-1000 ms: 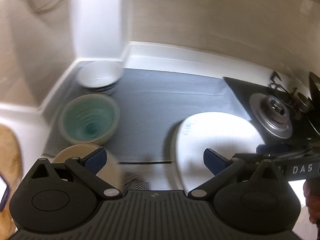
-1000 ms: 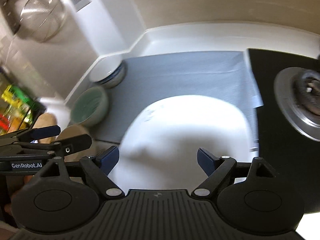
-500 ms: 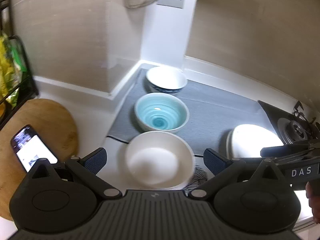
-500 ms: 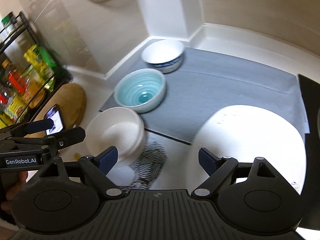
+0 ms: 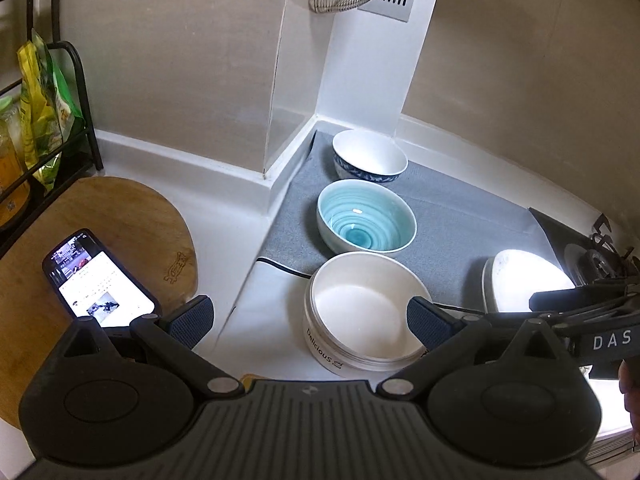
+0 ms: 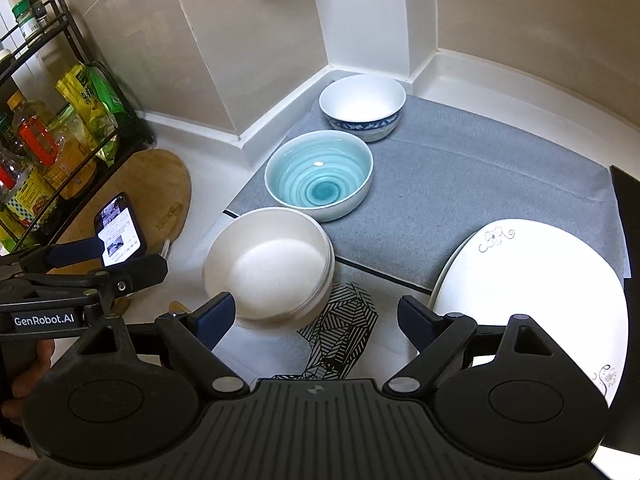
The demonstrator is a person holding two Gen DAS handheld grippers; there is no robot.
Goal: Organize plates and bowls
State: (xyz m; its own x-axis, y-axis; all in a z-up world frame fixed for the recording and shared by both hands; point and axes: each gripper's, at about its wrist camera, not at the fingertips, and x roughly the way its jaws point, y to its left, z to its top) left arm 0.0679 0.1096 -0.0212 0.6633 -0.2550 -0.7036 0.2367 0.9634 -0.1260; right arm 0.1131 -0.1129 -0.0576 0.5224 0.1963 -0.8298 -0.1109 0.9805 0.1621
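I have swung both empty, wide-apart hand-held grippers, left hand-held gripper (image 5: 308,322) and right hand-held gripper (image 6: 314,316), from the plate (image 6: 532,292) toward the cream bowl (image 6: 268,266), probably my first pick.

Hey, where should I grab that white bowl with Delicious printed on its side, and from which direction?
Grip the white bowl by its rim, one finger inside and one outside the near wall, coming down from above on the open counter side. It sits upright and empty, its walls are nearly straight, and the teal bowl crowds its far side. The left tool is open and closest.
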